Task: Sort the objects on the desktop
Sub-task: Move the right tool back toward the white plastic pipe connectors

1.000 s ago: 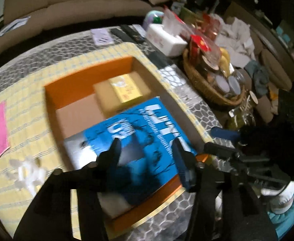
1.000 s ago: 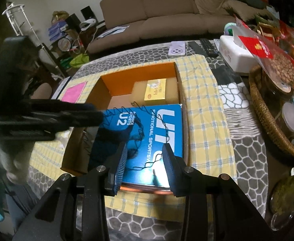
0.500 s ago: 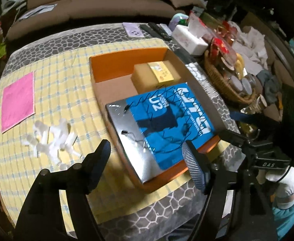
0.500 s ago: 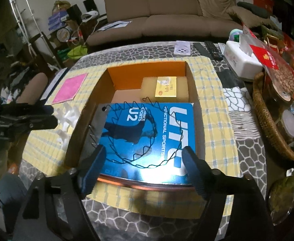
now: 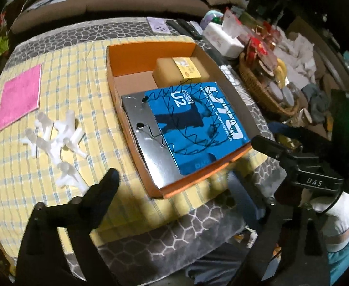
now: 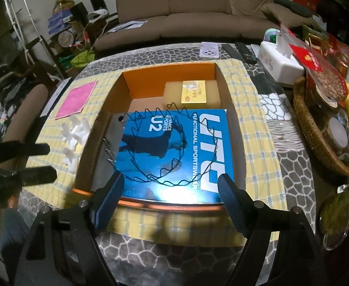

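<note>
An orange cardboard box (image 5: 150, 47) sits on the yellow checked cloth. Inside it a blue sportswear packet (image 5: 198, 124) lies flat, with a black wire coil (image 5: 174, 147) on top and a tan box with a yellow label (image 5: 181, 71) behind. My left gripper (image 5: 172, 190) hovers off the box's near left corner, its jaws opening with nothing between them. My right gripper (image 6: 171, 188) is over the box's near edge, jaws also opening and bare, with the packet (image 6: 174, 147) just beyond them. White plastic connectors (image 5: 55, 133) and a pink cloth (image 5: 19, 97) lie left of the box.
A wicker basket (image 6: 317, 131) of jars and bananas stands to the right, with a white tissue box (image 6: 279, 64) and remotes (image 6: 241, 52) behind it. A brown sofa (image 6: 186, 7) runs along the far side. The table's near edge is just below my grippers.
Both grippers have let go of the blue packet, widened their jaws and drawn back toward the near edge. The left one also shifted left. The packet now lies flat in the box.
</note>
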`<state>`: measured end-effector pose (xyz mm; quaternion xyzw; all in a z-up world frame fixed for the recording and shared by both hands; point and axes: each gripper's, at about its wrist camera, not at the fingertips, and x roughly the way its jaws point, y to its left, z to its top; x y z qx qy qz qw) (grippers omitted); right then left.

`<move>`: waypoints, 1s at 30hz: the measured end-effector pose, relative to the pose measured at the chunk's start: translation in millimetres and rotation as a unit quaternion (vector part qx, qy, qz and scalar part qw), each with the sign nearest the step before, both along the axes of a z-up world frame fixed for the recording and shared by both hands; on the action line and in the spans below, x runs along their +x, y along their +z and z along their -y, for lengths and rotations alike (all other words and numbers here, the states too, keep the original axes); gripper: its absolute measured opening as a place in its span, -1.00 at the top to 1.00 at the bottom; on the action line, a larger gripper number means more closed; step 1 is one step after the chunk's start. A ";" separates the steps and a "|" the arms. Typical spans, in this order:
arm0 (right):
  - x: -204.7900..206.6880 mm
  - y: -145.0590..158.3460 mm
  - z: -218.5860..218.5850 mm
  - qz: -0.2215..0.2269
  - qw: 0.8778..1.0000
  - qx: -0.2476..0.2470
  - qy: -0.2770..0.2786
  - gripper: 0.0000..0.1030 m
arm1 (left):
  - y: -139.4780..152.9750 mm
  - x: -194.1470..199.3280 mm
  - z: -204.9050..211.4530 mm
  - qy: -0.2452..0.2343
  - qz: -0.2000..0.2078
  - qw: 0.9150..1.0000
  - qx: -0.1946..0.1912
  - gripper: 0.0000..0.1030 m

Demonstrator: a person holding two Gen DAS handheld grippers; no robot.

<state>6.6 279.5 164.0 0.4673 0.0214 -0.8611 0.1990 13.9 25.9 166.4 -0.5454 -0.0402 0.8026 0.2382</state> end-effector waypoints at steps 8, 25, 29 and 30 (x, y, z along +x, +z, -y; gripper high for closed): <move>12.4 5.0 20.2 -0.002 1.000 0.001 0.011 -0.70 | 7.0 11.8 22.8 0.018 0.006 1.000 0.015 -1.00; 60.1 45.5 79.6 -0.022 0.999 -0.009 0.041 -0.73 | 50.6 59.2 86.6 0.071 -0.039 0.996 -0.026 -1.00; 67.8 54.0 97.3 -0.031 0.998 -0.018 0.054 -0.74 | 53.7 63.8 102.9 0.086 -0.050 0.993 -0.068 -1.00; 68.1 55.8 102.9 -0.032 0.998 -0.020 0.057 -0.74 | 54.5 63.8 107.6 0.090 -0.052 0.992 -0.068 -1.00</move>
